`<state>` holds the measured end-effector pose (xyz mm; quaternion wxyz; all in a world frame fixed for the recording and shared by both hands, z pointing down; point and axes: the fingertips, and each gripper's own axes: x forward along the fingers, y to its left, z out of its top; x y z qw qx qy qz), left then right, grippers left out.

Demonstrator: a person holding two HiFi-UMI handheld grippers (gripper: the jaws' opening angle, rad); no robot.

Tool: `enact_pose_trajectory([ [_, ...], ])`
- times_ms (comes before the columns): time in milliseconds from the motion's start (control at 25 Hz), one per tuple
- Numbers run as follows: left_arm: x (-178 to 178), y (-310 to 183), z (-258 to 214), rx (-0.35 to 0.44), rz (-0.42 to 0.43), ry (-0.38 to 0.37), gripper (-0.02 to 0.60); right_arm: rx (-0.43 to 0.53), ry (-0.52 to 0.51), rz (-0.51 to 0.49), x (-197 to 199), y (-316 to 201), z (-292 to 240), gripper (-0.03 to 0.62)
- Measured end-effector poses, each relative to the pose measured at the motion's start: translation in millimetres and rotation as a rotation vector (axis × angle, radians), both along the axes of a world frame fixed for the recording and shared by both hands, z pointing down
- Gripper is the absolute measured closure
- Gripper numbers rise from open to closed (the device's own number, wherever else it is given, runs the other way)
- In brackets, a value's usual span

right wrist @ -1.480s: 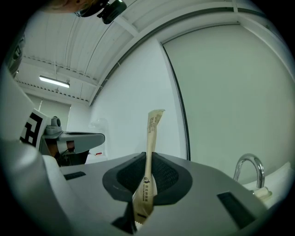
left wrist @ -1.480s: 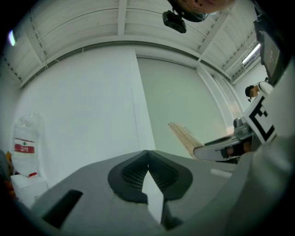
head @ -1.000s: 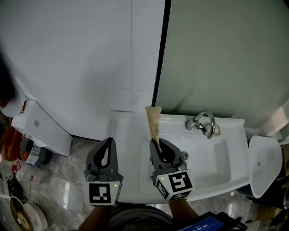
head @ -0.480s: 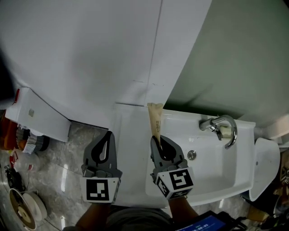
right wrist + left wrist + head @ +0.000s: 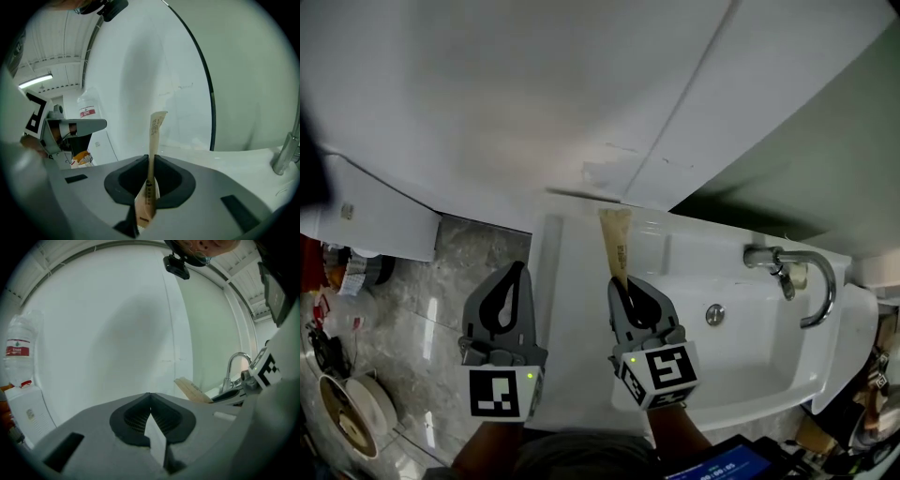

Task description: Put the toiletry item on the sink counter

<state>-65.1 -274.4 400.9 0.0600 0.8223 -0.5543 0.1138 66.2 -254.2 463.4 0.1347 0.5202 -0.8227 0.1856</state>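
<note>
From the head view, the right gripper (image 5: 621, 284) is clenched on the lower end of a flat beige toiletry tube (image 5: 616, 239). The tube juts ahead of its jaws over the glossy white sink counter (image 5: 555, 281). The left gripper (image 5: 517, 270) sits just beside it.

In the left gripper view, the dark ribbed pads (image 5: 133, 418) meet with nothing between them.

In the right gripper view, the tube stands upright, pinched between the jaws, its printed, crimped top above them.

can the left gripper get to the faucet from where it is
Probably not directly: the right gripper, shut on the tan tube, sits between the left gripper and the faucet, blocking a straight path.
</note>
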Motion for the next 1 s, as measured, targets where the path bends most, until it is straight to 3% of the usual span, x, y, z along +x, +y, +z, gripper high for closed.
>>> enact_pose_trajectory([
  [400,-16,-20,47,-0.087,-0.018,0.009,0.568,-0.159,0.038,-0.034,-16,-8,63,0.553],
  [1000,-20,-32,68,-0.122,-0.031,0.022,0.568,-0.217,0.078,-0.055,-24,-15,91,0.553],
])
